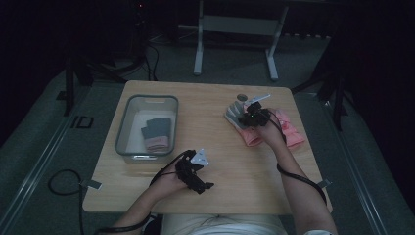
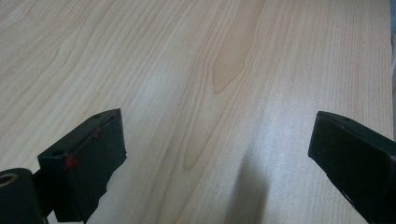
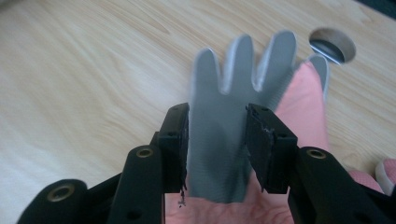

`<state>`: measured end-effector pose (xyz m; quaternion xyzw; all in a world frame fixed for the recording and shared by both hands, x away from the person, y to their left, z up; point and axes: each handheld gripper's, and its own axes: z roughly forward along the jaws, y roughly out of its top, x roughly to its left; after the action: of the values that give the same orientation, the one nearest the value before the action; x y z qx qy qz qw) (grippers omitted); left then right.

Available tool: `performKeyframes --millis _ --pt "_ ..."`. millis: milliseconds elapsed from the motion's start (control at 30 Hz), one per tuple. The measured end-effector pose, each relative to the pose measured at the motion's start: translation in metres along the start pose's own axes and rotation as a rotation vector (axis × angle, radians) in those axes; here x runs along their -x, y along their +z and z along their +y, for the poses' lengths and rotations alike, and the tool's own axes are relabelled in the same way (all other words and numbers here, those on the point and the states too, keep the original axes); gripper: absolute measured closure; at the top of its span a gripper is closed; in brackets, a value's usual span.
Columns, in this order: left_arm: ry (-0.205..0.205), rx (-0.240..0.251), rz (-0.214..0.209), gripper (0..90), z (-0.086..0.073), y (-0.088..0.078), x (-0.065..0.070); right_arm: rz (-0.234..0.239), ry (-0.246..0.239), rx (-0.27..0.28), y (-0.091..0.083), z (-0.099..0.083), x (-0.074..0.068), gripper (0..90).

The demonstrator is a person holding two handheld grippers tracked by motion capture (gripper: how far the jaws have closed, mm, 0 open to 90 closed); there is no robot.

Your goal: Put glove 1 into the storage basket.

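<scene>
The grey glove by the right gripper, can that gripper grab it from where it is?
Probably yes. The right gripper already has its jaws on either side of the grey glove, which lies flat on a pink glove, and nothing blocks the way.

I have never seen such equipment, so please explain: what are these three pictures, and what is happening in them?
A person sits at a wooden table and holds a hand tool with two black jaws in each hand. One picture comes from a camera above the table; the other two come from small cameras on the tools, looking along their jaws.

The left gripper is open above bare wood and holds nothing. The right gripper has its jaws around a grey-and-pink work glove, over its grey palm; whether they already press it, I cannot tell. Another pink glove lies beside it. On the left stands a clear plastic bin with a folded pair of gloves inside.
</scene>
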<state>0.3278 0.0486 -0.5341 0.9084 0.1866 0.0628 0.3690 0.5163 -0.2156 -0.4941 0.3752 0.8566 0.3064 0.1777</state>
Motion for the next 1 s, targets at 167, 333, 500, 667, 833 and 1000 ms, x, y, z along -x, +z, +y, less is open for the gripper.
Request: performKeyframes --millis 167,333,500,667,833,1000 --pt "0.012 -0.026 0.074 3.6 -0.012 0.003 0.009 0.001 0.009 -0.052 0.017 -0.007 0.006 59.1" --pt "-0.011 0.039 0.073 3.6 -0.019 0.0 0.013 -0.01 0.011 -0.058 0.024 -0.01 0.009 58.9" --pt "-0.033 0.065 0.072 3.7 -0.022 -0.002 0.017 -0.006 0.036 -0.082 0.033 -0.013 0.01 67.7" --pt "-0.033 0.061 0.096 3.6 -0.028 -0.003 0.023 -0.004 0.086 -0.078 0.034 -0.015 0.013 81.3" --pt "-0.049 0.089 0.063 3.6 -0.03 -0.005 0.022 -0.012 0.146 -0.047 0.026 -0.015 0.012 87.3" --pt "-0.042 0.079 0.072 3.6 -0.031 -0.005 0.021 0.003 0.173 0.026 -0.01 -0.009 -0.006 87.9"
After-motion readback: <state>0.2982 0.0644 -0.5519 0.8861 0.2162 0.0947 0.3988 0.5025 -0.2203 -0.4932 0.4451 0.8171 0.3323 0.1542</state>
